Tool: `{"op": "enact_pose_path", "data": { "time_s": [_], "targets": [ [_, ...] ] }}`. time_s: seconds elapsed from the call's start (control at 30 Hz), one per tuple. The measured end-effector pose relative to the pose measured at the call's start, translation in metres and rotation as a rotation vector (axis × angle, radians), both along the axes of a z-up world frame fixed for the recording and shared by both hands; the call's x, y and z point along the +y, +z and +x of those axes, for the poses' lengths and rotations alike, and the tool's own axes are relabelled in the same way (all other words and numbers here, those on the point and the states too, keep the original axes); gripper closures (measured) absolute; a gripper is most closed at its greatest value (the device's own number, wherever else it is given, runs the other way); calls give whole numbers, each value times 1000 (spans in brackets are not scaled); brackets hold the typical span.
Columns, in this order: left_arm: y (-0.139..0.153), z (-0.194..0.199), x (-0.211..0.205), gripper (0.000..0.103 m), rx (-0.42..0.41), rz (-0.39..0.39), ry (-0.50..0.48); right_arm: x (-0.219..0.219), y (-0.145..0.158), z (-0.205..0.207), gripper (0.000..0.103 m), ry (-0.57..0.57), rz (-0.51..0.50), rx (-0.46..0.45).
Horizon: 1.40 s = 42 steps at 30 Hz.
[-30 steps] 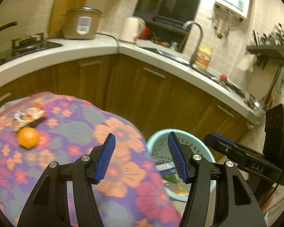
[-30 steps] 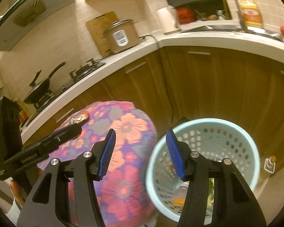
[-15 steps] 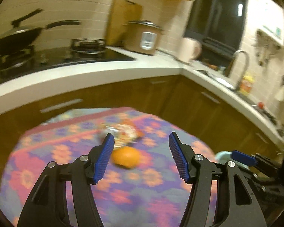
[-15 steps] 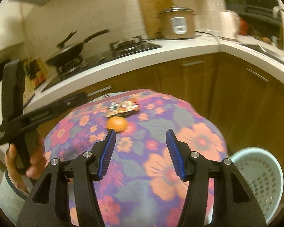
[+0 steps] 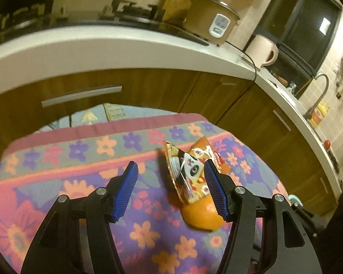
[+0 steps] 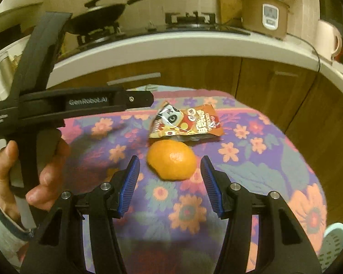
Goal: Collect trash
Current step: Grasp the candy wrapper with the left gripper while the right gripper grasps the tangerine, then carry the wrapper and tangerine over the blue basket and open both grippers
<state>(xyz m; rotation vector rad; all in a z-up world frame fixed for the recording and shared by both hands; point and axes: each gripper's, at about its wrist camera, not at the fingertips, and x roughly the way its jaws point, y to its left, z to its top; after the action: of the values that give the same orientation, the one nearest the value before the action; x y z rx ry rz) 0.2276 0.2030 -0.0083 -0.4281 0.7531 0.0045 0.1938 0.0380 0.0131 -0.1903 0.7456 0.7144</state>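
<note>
An orange snack wrapper (image 6: 185, 122) lies on the flowered tablecloth (image 6: 263, 159), with an orange (image 6: 172, 162) just in front of it. My right gripper (image 6: 170, 182) is open and empty, with the orange between and just beyond its fingertips. My left gripper (image 5: 171, 191) is open and empty over the table; the wrapper (image 5: 189, 173) and the orange (image 5: 201, 214) sit by its right finger. The left gripper's body also shows in the right wrist view (image 6: 64, 105), held at the table's left.
A pale blue trash basket (image 6: 333, 242) stands on the floor at the table's right. Wooden cabinets and a white counter curve behind the table, with a stove (image 6: 189, 20), a wok, a rice cooker (image 6: 265, 13) and a kettle (image 5: 263, 50).
Both grippers have swung from over the trash basket back left to the table and come closer to the wrapper and orange. Both stay open and empty.
</note>
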Motion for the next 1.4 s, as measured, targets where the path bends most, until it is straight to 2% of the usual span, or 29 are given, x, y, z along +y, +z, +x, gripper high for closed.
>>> {"op": "enact_pose_path", "data": {
  "time_s": [0.23, 0.37, 0.5, 0.57, 0.67, 0.7, 0.8, 0.87, 0.93, 1.13, 1.4],
  "targets": [
    [-14, 20, -4, 45, 23, -33, -29, 13, -15, 27, 45, 2, -17, 82],
    [-21, 28, -5, 45, 34, -77, -38, 17, -22, 39, 44, 4, -26, 142],
    [-27, 33, -12, 46, 54, -64, -63, 19, -24, 40, 45, 1, -35, 141],
    [-30, 35, -16, 49, 66, -53, -70, 20, -24, 37, 61, 15, -35, 142],
    [-32, 36, -21, 64, 81, 9, -67, 16, -25, 35, 71, 20, -20, 158],
    [-32, 37, -22, 71, 86, 16, -70, 16, -25, 35, 73, 22, -15, 163],
    [-32, 36, -20, 84, 87, -5, -81, 12, -23, 30, 79, 32, 7, 180],
    [-29, 32, -20, 87, 78, -15, -81, 9, -22, 24, 83, 36, 14, 179],
    [-26, 28, -20, 95, 69, -16, -84, 4, -21, 18, 86, 35, 21, 177],
    [-12, 7, -27, 99, 32, -13, -93, -22, -15, 4, 89, -3, 65, 172],
    [11, -24, -44, 99, -35, -56, -131, -81, 10, -17, 89, -73, 160, 142]
  ]
}}
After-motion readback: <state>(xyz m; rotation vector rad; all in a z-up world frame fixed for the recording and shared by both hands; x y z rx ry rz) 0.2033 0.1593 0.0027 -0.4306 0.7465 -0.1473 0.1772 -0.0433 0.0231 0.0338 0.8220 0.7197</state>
